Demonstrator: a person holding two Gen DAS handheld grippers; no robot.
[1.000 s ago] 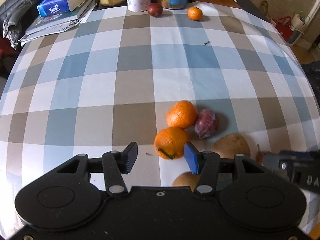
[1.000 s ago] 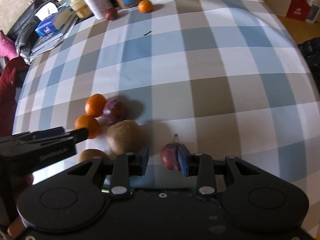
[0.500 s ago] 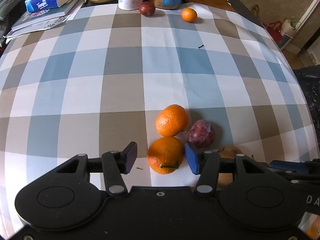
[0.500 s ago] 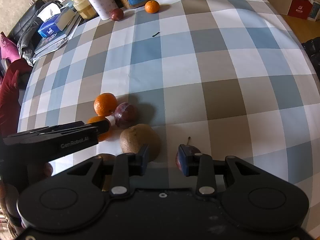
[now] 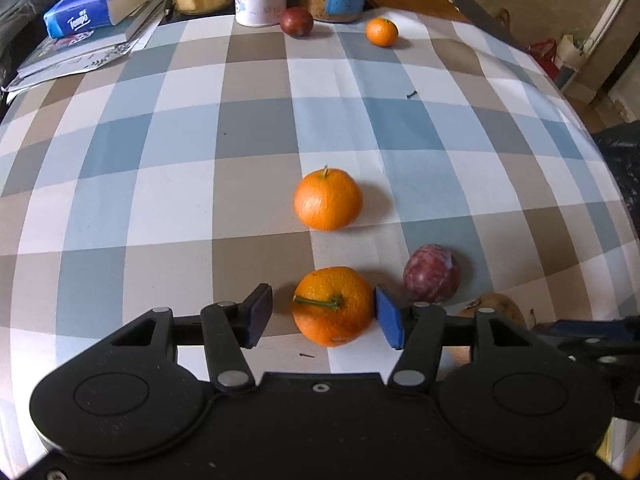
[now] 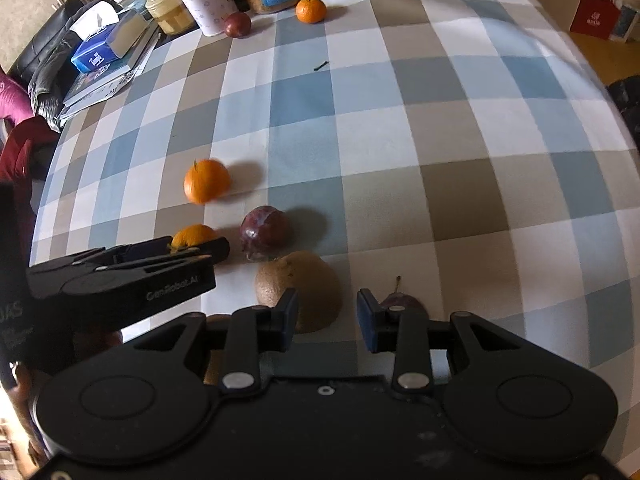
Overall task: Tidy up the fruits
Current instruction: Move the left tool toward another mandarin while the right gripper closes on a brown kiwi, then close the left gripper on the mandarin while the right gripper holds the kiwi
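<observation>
A checked tablecloth [image 5: 168, 184] covers the table. At its near edge, the left gripper [image 5: 324, 316] straddles an orange [image 5: 333, 305], jaws opening, left pad clear. A second orange [image 5: 328, 199] and a plum [image 5: 431, 273] lie alongside. The right gripper [image 6: 327, 316] hangs open, empty, above a kiwi [image 6: 298, 288].

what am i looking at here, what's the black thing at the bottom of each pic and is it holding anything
Each picture comes from a camera on hand-held tongs, one per hand, looking along their two fingers. The left tongs straddle an orange on the checked tablecloth; their jaws are opening, one pad clear of it, so it isn't gripped. The right tongs are open and empty, between a kiwi and a plum with a stem. Nearby lie another orange and another plum.
</observation>
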